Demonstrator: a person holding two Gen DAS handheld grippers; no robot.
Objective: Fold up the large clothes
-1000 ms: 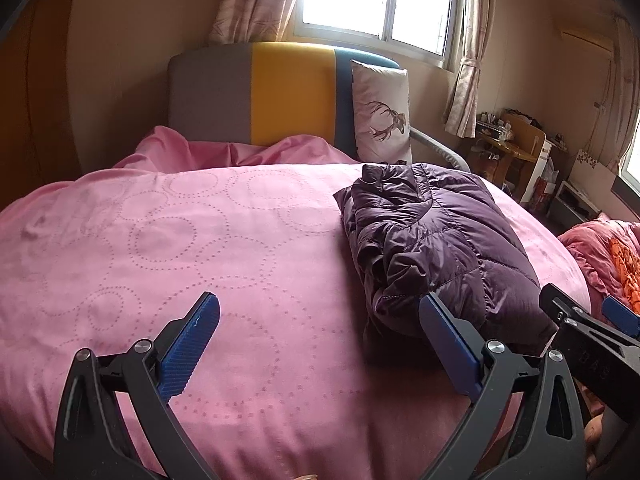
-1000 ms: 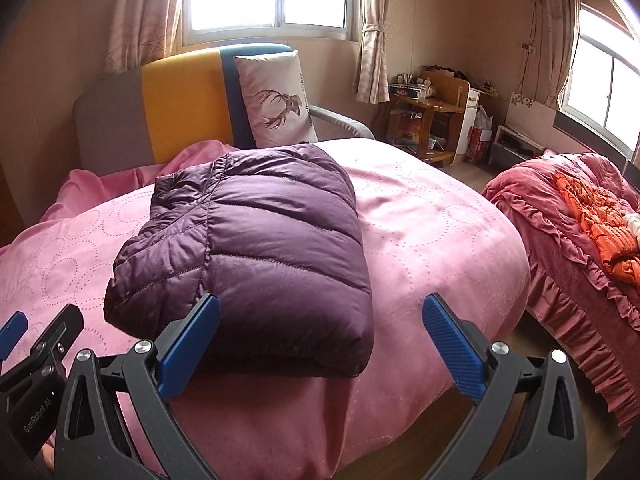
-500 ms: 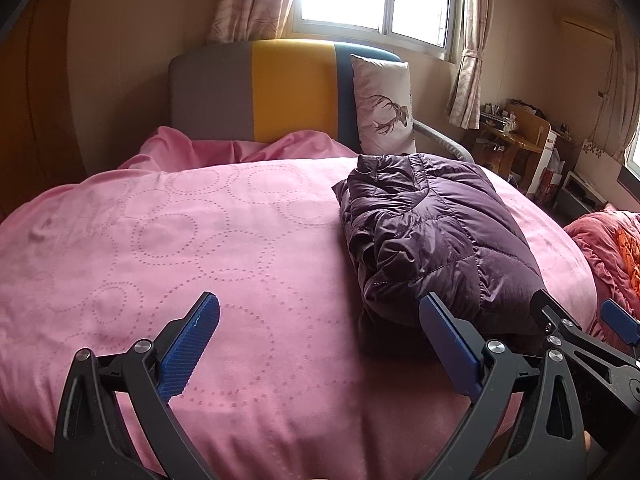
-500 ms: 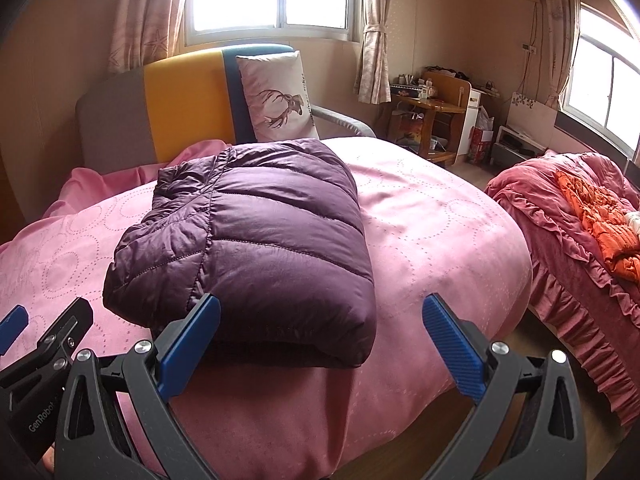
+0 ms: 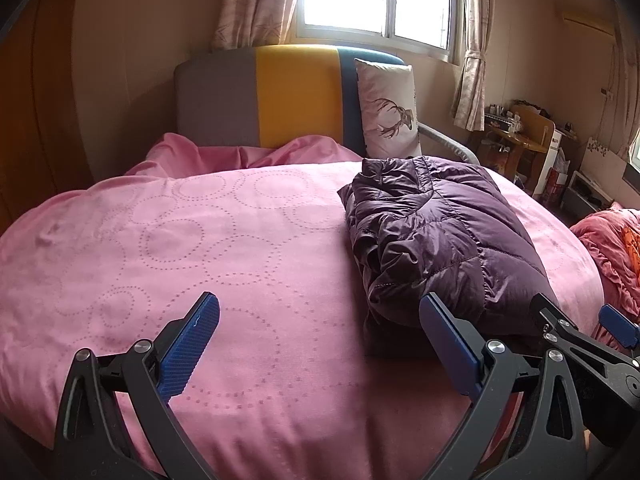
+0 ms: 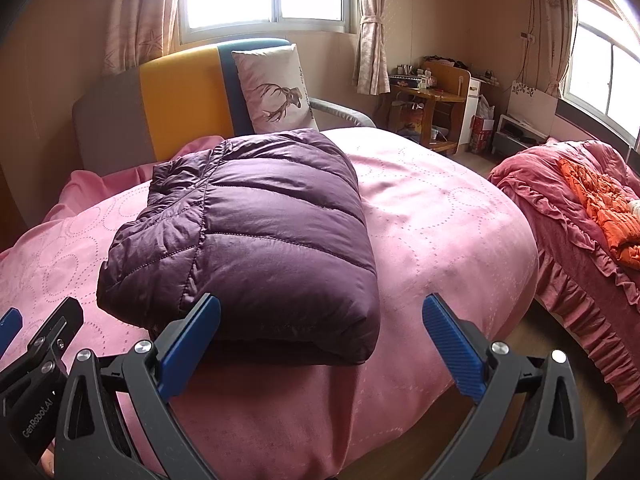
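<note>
A purple quilted down jacket [image 6: 248, 228] lies folded in a thick rectangle on the pink bed [image 6: 440, 216]; it also shows in the left wrist view [image 5: 444, 240], right of centre. My left gripper [image 5: 320, 336] is open and empty, above the bedspread [image 5: 180, 248] to the jacket's left. My right gripper [image 6: 320, 336] is open and empty, just in front of the jacket's near edge and not touching it. Each gripper shows at the edge of the other's view.
A grey, yellow and blue headboard [image 5: 280, 96] and a deer-print pillow [image 6: 276, 88] stand at the back. A second bed [image 6: 580, 240] with red and orange bedding is to the right, across a strip of floor. A wooden desk [image 6: 432, 104] stands by the far wall.
Both grippers have drawn back and risen a little from the jacket. The jacket has stayed folded in place.
</note>
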